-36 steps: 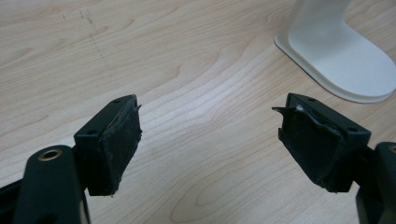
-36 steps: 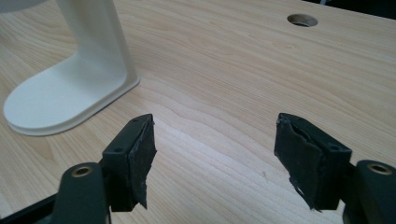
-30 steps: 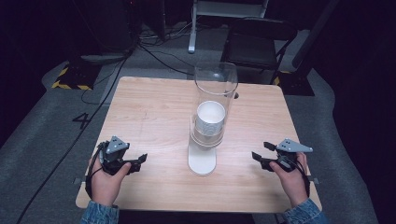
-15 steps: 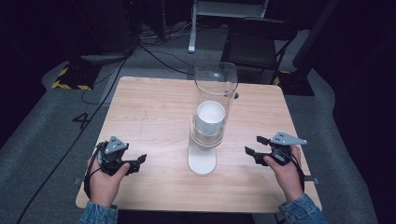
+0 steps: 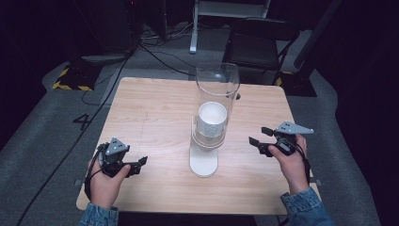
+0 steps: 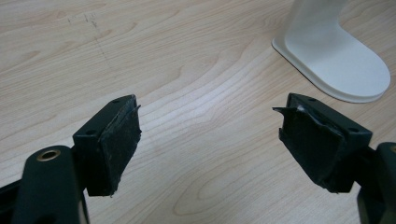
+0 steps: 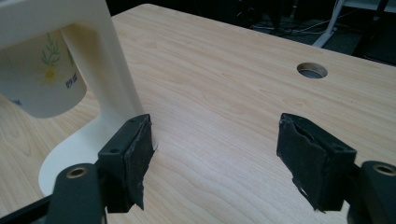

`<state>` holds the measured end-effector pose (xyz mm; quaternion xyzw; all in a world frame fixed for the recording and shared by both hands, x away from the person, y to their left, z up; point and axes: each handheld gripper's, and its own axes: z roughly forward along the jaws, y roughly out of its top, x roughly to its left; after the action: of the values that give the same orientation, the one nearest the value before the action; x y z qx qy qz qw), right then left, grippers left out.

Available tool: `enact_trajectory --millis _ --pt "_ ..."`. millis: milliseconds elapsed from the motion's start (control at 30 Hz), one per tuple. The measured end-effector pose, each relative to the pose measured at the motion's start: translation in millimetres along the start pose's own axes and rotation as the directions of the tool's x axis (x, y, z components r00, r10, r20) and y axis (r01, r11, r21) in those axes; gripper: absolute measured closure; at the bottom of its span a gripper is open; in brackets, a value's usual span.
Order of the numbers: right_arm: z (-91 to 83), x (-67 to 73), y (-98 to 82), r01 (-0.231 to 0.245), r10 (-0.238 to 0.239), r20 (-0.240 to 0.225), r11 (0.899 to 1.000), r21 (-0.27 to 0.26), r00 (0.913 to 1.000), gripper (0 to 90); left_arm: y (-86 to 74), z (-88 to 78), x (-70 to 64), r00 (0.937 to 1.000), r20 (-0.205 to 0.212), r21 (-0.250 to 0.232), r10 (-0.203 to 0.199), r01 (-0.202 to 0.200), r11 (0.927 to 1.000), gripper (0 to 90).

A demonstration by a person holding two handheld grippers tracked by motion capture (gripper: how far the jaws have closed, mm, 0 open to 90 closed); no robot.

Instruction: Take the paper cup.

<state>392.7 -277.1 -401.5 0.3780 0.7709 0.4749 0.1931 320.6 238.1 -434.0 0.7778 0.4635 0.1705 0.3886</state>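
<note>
- The pale wood-grain worktop (image 5: 155, 117) carries a cup dispenser at its middle, with a round cable hole (image 7: 312, 70) near its far edge, seen clearly in the right gripper view.
- The tall clear plastic tube (image 5: 217, 101) stands upright on a white stand with a rounded base (image 5: 203, 162); a stack of white paper cups (image 5: 211, 118) sits inside it.
- The right gripper view shows the lowest cup (image 7: 42, 79) hanging below the tube, printed with a green-and-yellow flower; the high view is too coarse for that print.
- The right gripper (image 5: 259, 136) hovers just right of the stand, jaws spread, grasping nothing.
- The left gripper (image 5: 139, 165) sits well left of the base, jaws likewise spread and empty.
</note>
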Motion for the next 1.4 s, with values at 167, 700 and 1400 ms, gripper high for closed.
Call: enact_trajectory --millis 167,700,1400 --pt "2.6 -3.5 4.2 0.001 -0.001 0.017 1.000 0.020 0.9999 26.8 -0.7 1.2 0.4 1.0000 -0.001 0.003 0.003 -0.003 1.0000 20.0" --pt "24.6 6.0 10.5 0.018 -0.020 -0.061 0.999 -0.045 0.9979 18.0 -4.5 8.3 0.4 0.9999 0.012 0.036 0.010 -0.010 0.9993 19.6" --pt "58.3 69.0 9.8 0.085 -0.094 -0.282 0.995 -0.042 0.9549 21.2 -8.1 10.6 -3.2 0.9995 0.025 0.029 0.018 -0.019 0.9994 18.1"
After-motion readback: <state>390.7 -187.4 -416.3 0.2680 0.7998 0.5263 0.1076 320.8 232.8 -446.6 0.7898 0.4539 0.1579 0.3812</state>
